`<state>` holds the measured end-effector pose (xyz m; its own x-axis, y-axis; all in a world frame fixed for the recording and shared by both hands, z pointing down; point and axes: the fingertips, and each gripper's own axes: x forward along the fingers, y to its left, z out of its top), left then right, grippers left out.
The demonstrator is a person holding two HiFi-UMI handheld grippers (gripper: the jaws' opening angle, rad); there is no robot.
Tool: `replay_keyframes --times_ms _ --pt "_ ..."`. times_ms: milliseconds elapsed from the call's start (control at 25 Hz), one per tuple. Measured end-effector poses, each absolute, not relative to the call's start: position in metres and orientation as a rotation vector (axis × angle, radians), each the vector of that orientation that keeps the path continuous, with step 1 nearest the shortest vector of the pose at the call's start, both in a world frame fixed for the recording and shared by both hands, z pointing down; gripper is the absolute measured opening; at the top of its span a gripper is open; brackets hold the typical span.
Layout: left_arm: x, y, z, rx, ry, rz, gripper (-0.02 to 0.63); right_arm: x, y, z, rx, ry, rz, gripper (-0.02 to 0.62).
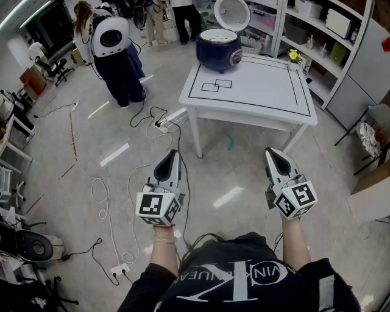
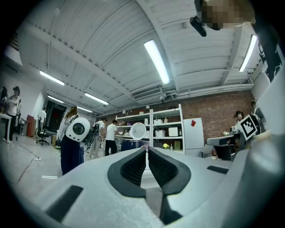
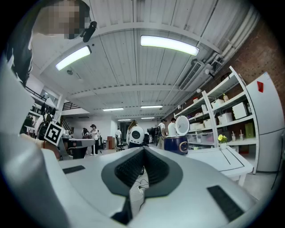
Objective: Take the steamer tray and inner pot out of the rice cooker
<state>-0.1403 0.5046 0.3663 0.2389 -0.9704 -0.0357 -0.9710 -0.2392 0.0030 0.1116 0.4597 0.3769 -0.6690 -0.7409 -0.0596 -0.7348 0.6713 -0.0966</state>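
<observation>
A dark blue rice cooker (image 1: pixel 218 50) stands at the far left corner of a white table (image 1: pixel 256 91), its white lid (image 1: pixel 231 13) raised. Its steamer tray and inner pot cannot be made out from here. The cooker (image 3: pixel 176 144) shows small in the right gripper view and is partly hidden behind the jaws in the left gripper view (image 2: pixel 129 143). My left gripper (image 1: pixel 173 154) and right gripper (image 1: pixel 271 152) are held level near my body, well short of the table. Both are shut with nothing between the jaws.
Black outlines are taped on the tabletop (image 1: pixel 216 86). Cables and a power strip (image 1: pixel 163 125) lie on the floor between me and the table. Shelving (image 1: pixel 317 30) stands behind the table. A person with a white backpack (image 1: pixel 113 42) stands at the left; others stand behind.
</observation>
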Motion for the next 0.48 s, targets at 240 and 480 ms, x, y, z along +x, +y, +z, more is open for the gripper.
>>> replay_keyframes --times_ms 240,480 --pt "-0.1382 0.5031 0.3676 -2.457 1.921 0.046 0.021 0.1136 0.4577 0.3791 -1.234 2.787 -0.1 -0.003" --pt "-0.1439 0.507 0.3702 -2.456 1.929 0.038 0.023 0.1101 0.4601 0.3834 -1.233 2.782 -0.118 -0.002"
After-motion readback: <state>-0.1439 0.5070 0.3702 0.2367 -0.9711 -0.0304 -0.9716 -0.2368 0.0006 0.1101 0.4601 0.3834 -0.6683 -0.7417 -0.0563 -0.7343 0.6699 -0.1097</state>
